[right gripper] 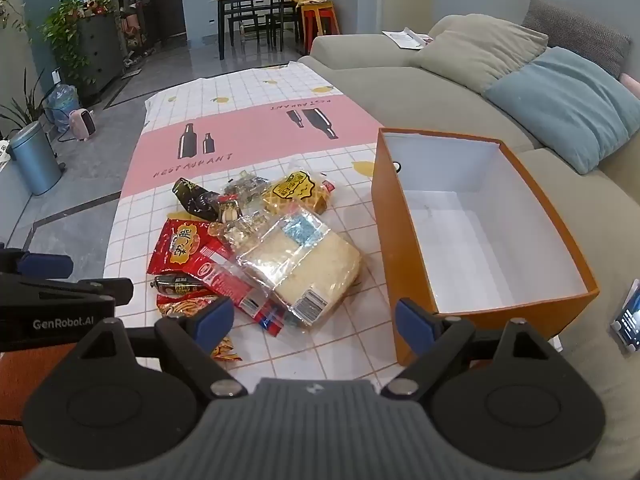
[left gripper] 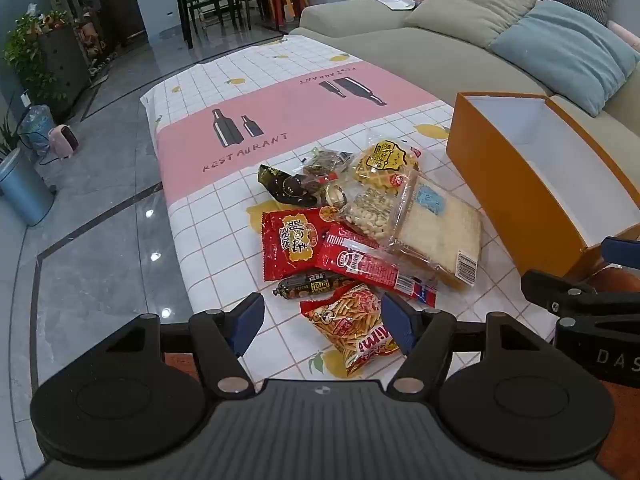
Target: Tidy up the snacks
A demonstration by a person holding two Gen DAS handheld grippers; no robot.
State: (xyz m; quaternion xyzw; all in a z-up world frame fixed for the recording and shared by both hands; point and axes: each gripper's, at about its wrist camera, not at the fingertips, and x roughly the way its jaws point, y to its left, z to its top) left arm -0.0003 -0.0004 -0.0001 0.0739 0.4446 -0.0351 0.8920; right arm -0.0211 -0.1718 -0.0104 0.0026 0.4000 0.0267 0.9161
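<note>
Snack packets (left gripper: 360,236), heaped on the tablecloth (left gripper: 224,128) just left of an open orange box (right gripper: 480,236). Left gripper (left gripper: 322,322) and right gripper (right gripper: 314,320): jaws wide, empty, above the table's near edge.

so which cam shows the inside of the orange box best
The right wrist view: the orange box shows its whole white floor, bare. In the left wrist view the box is seen obliquely, its floor mostly hidden.
</note>
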